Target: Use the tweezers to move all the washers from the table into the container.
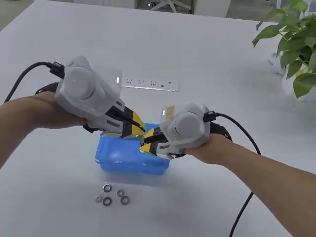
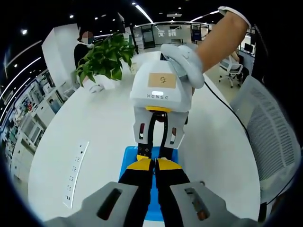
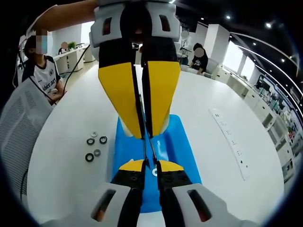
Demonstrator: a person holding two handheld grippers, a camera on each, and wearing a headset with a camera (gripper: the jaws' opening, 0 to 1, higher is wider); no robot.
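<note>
Both grippers meet tip to tip over the blue container (image 1: 123,159). My left gripper (image 1: 140,130) comes in from the left, its yellow jaws shut on the thin metal tweezers (image 3: 143,146). My right gripper (image 1: 146,146) faces it from the right, and its jaws (image 3: 151,166) stand close around the tweezers' tip end. A small washer (image 3: 155,171) shows right at those tips above the container floor (image 3: 177,142); I cannot tell whether it is pinched. Several loose washers (image 1: 107,187) lie on the white table in front of the container, also seen as washers (image 3: 103,140) left of it.
A white power strip (image 1: 148,84) lies behind the container. A potted plant (image 1: 294,44) stands at the far right. Black cables trail from both grippers. In the gripper views, people and mesh chairs sit around the table's edges.
</note>
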